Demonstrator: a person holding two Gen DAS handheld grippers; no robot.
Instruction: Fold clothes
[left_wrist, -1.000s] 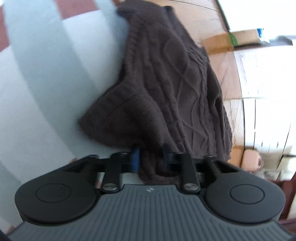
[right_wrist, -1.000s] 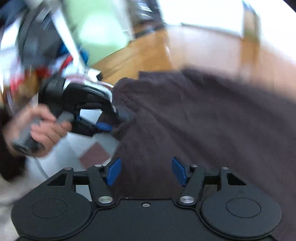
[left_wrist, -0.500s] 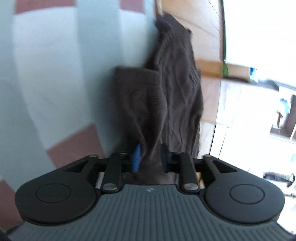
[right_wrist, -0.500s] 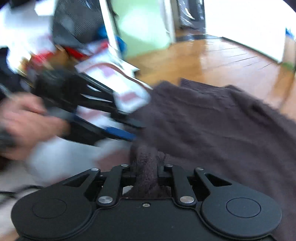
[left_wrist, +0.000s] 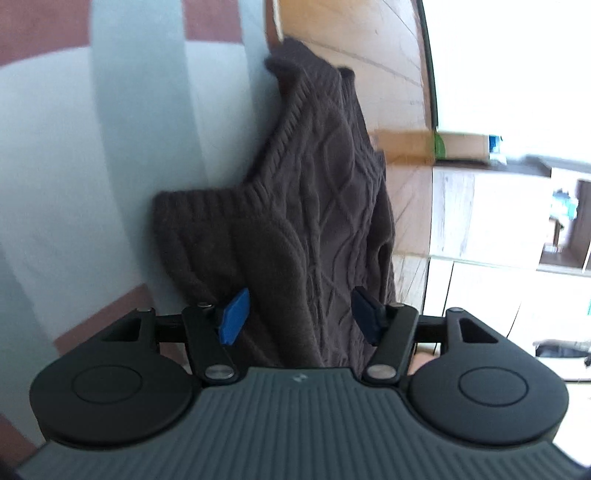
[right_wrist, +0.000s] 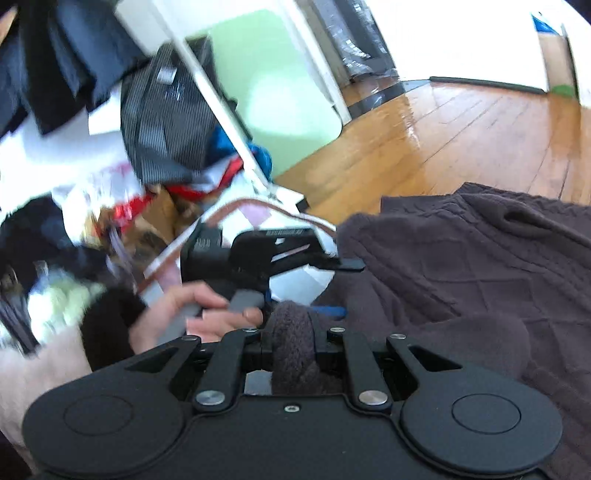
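A dark brown cable-knit sweater (left_wrist: 325, 192) lies on a pale blue and brick-red checked cloth (left_wrist: 110, 155), its far side hanging off the edge toward the wooden floor. My left gripper (left_wrist: 299, 314) is open, its blue pads either side of a fold of the sweater. In the right wrist view the sweater (right_wrist: 480, 266) fills the right side. My right gripper (right_wrist: 293, 332) is shut on a bunched roll of the sweater. The left gripper (right_wrist: 280, 254) shows there in a hand, just left of the sweater.
Wooden floor (right_wrist: 461, 129) lies beyond the sweater. A cluttered pile of clothes and bags (right_wrist: 155, 122) stands at the left in the right wrist view, with a white pole (right_wrist: 221, 110) and a green panel (right_wrist: 280, 88). White cabinets (left_wrist: 498, 258) are to the right in the left wrist view.
My left gripper has opened and let go of the sweater fold. My right gripper closed on the sweater half a second ago and still holds it. The sweater now lies more bunched and folded over.
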